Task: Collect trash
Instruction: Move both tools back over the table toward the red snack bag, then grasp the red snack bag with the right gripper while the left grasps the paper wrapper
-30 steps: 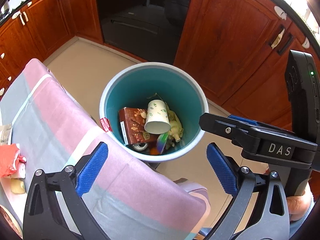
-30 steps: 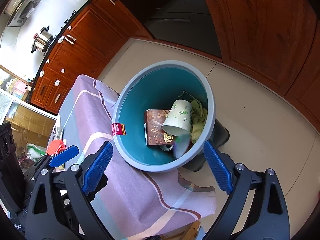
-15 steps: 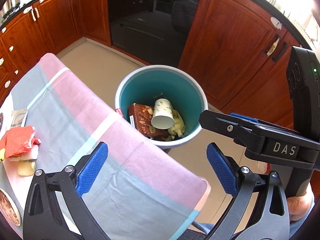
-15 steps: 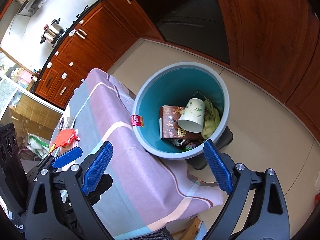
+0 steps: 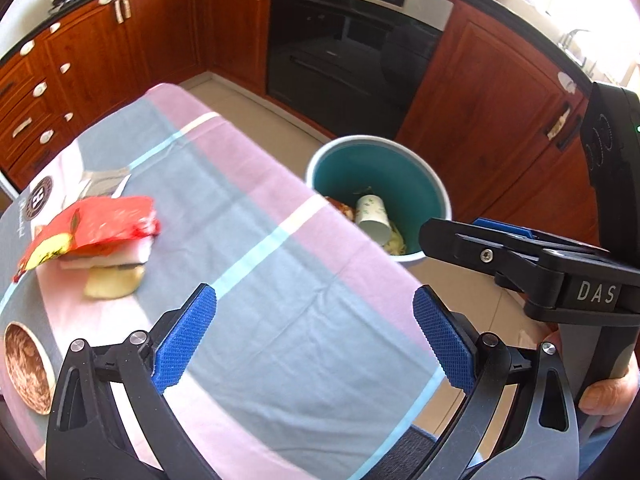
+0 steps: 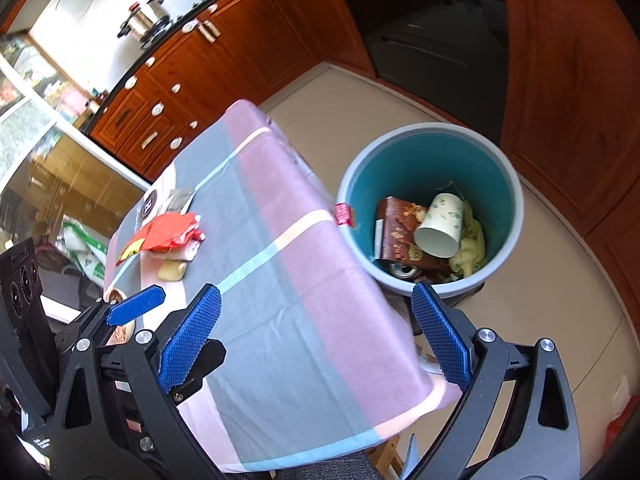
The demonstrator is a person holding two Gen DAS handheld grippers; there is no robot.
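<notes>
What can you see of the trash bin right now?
The trash bin is a round bucket, plastic by the look, with a pale grey rim and outside and a teal inside. It stands upright on the tiled floor beside the table. It holds a paper cup on its side, a brown carton, a can and yellowish scraps. Neither gripper touches it.

Tablecloth (image 5: 256, 240): woven cloth, matt, lightly creased. Bin (image 6: 516, 216): smooth plastic, dull sheen. Paper cup (image 6: 438, 226) inside it: matt. Red wrapper (image 5: 92, 226): glossy crinkled film. Left gripper (image 5: 314, 338) and right gripper (image 6: 316, 338): matt black plastic, blue textured pads, bright metal screws. Cabinets (image 5: 160, 44): polished wood
</notes>
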